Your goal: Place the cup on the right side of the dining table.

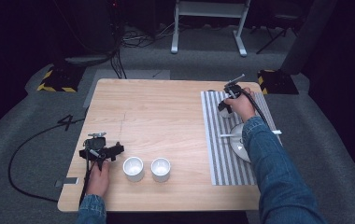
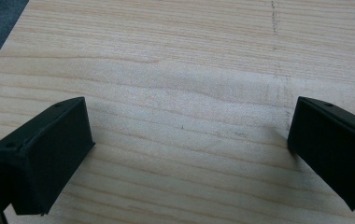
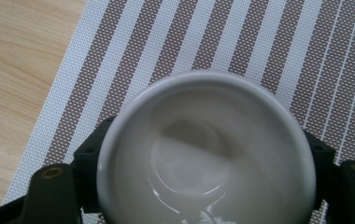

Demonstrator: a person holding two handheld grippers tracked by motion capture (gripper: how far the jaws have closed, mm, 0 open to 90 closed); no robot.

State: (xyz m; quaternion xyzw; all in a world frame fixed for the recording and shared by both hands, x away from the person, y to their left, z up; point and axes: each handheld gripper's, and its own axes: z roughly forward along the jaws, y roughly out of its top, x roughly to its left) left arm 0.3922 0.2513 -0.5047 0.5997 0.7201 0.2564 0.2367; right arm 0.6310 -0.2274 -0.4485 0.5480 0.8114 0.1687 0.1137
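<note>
My right gripper [image 1: 224,108] is at the far end of a striped placemat [image 1: 214,161], shut on a white cup [image 3: 203,154]. In the right gripper view the cup's open mouth faces me, empty, with a black finger [image 3: 88,158] pressed on each side of it. Above the mat's weave the cup [image 1: 223,112] is upright. My left gripper [image 1: 102,151] rests near the table's front left with its jaws wide apart over bare wood [image 2: 185,70]. Two more white cups [image 1: 133,168] [image 1: 160,169] stand side by side just right of it.
A white plate [image 1: 239,143] lies on the placemat, partly hidden by the person's denim sleeve [image 1: 269,168], with a thin white utensil [image 1: 226,135] across it. The wooden table [image 1: 166,112] ends close behind the held cup. A table frame [image 1: 208,23] stands on the floor beyond.
</note>
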